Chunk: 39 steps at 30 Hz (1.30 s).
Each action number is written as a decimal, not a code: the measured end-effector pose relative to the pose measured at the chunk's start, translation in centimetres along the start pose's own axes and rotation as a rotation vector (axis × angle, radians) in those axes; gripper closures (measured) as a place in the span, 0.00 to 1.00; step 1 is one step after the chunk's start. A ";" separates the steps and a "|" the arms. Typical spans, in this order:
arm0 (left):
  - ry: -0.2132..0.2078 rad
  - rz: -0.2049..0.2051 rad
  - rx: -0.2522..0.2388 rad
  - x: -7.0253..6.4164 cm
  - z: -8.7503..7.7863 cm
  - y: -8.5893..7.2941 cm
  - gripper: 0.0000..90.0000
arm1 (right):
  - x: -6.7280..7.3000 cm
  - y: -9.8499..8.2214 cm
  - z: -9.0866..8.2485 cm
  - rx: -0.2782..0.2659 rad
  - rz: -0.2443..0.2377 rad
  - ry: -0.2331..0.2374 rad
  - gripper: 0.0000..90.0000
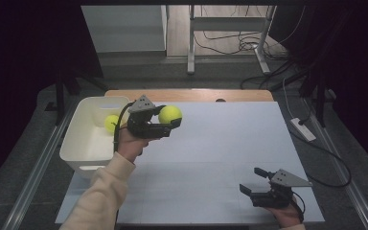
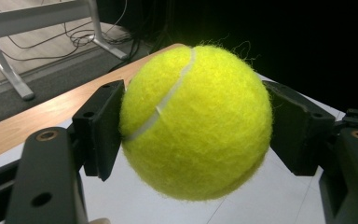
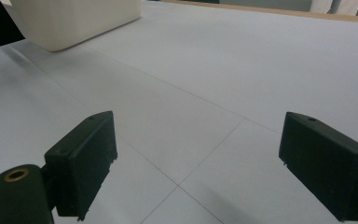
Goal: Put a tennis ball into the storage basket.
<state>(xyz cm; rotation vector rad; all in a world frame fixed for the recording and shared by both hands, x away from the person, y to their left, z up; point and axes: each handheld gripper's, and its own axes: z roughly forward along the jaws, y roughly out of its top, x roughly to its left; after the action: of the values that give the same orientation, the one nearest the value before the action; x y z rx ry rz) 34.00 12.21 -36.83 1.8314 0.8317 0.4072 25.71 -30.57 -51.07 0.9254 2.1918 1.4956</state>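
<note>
Beside the bin: the left gripper (image 1: pixel 170 125) hung just past the right wall of the white bin (image 1: pixel 72 143), above the table (image 1: pixel 220 143).
Held ball: a tennis ball (image 2: pixel 196 121) sat squarely between its two pads, pinched on both sides and lifted clear of the tabletop.
Second ball: another tennis ball (image 1: pixel 111 123) lay inside the bin, near its right wall.
Right gripper: the right gripper (image 1: pixel 251 179) stayed low over the table, well apart from the bin, its jaws spread with nothing between them.
</note>
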 end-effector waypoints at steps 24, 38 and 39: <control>0.079 -0.028 -0.007 1.9 -1.6 -0.6 0.30 | 0.0 0.0 0.0 0.003 0.001 -0.002 0.12; 0.134 -0.046 -0.007 3.1 -3.1 -1.0 0.30 | 0.1 0.0 0.0 0.002 0.002 -0.002 0.12; 0.137 -0.048 -0.006 3.2 -3.2 -1.0 0.30 | 0.1 0.0 0.0 0.002 0.003 -0.002 0.12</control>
<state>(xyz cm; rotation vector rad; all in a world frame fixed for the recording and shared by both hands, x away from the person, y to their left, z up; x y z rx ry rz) 33.93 16.88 -36.78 1.7893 0.9645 0.5085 25.66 -30.49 -51.12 0.9307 2.1920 1.4928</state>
